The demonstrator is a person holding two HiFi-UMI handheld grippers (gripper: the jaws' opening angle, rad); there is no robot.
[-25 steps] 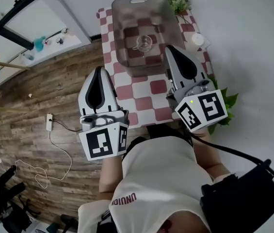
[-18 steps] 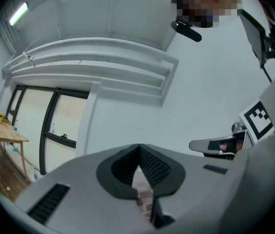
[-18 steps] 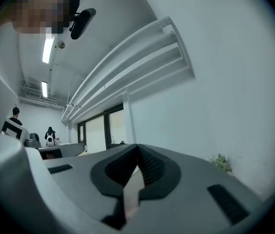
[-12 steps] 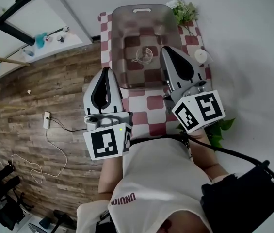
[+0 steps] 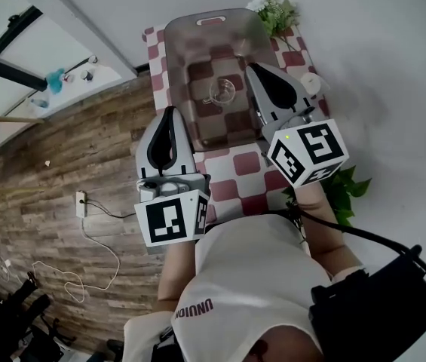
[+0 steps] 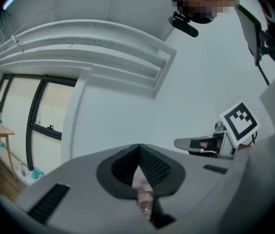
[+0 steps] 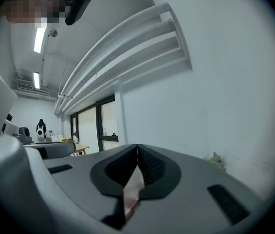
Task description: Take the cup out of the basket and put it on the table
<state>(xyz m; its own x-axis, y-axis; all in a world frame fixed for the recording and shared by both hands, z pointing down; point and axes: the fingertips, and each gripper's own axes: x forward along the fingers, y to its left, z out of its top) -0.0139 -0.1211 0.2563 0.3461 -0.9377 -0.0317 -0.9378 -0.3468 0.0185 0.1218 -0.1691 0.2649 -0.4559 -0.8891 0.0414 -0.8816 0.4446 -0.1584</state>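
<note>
Left hand-held gripper: jaws pressed together, empty, just left of basket.
Right hand-held gripper: jaws pressed together, empty, tip over basket's right side, near cup.
Clear cup inside basket on checkered counter.

The head view looks steeply down, with the table at 12 o'clock. Both gripper views, close behind their jaws, tilt up at the same white wall.
</note>
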